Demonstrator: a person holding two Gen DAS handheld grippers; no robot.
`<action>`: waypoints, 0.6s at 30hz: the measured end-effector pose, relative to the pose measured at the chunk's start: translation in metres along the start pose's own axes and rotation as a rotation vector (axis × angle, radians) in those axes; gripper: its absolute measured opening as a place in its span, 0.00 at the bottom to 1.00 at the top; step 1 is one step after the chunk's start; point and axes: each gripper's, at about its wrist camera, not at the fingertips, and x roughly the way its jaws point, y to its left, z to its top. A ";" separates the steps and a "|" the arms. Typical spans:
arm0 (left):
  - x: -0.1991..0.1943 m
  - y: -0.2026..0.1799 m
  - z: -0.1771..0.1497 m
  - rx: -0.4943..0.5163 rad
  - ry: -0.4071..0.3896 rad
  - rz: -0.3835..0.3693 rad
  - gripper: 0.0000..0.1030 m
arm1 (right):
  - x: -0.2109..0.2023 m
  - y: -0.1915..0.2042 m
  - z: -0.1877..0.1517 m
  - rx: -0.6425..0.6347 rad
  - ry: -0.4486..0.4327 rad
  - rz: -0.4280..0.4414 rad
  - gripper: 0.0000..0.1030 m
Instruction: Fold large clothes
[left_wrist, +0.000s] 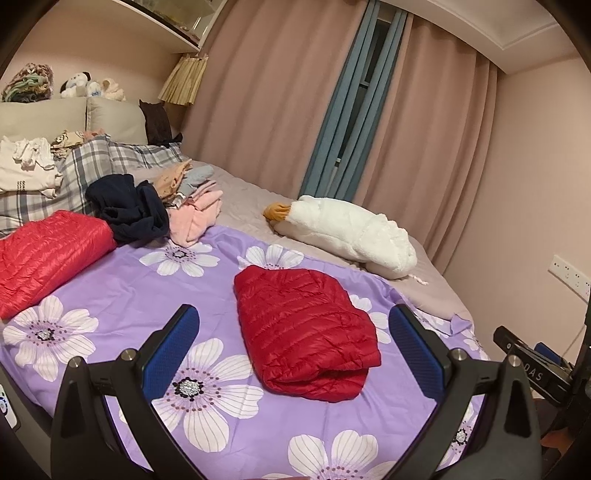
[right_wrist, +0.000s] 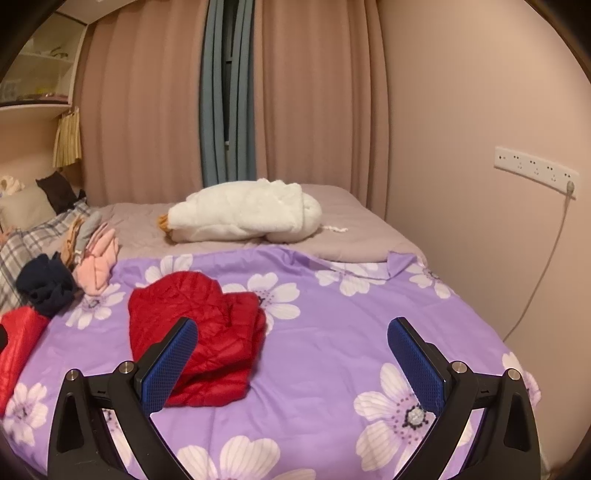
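Observation:
A dark red quilted down jacket (left_wrist: 306, 332) lies folded into a thick bundle on the purple flowered sheet (left_wrist: 122, 295). In the right wrist view the same jacket (right_wrist: 207, 332) lies left of centre. My left gripper (left_wrist: 293, 321) hangs above the bed, open, with its blue pads either side of the bundle in view and nothing between them. Further right, my right gripper (right_wrist: 291, 332) is open too, above bare sheet (right_wrist: 332, 332), its left pad overlapping the jacket's near edge in view. A second, brighter red folded jacket (left_wrist: 48, 254) rests at the left.
A heap of dark navy (left_wrist: 129, 210), pink (left_wrist: 195, 218) and other clothes lies behind the sheet near plaid pillows (left_wrist: 85, 170). A white plush goose (left_wrist: 347, 232) lies at the far side by the curtains. A wall (right_wrist: 480, 184) with a socket strip and cable stands right of the bed.

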 end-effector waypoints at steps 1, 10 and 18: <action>-0.001 0.000 0.000 -0.002 -0.002 -0.004 1.00 | 0.000 0.000 0.000 -0.001 0.001 0.001 0.99; 0.002 0.005 -0.003 -0.005 0.038 -0.014 1.00 | -0.003 0.002 0.001 -0.016 0.001 0.006 0.99; -0.004 0.010 -0.005 -0.015 0.025 -0.007 1.00 | -0.005 0.004 0.000 -0.017 0.003 0.009 0.99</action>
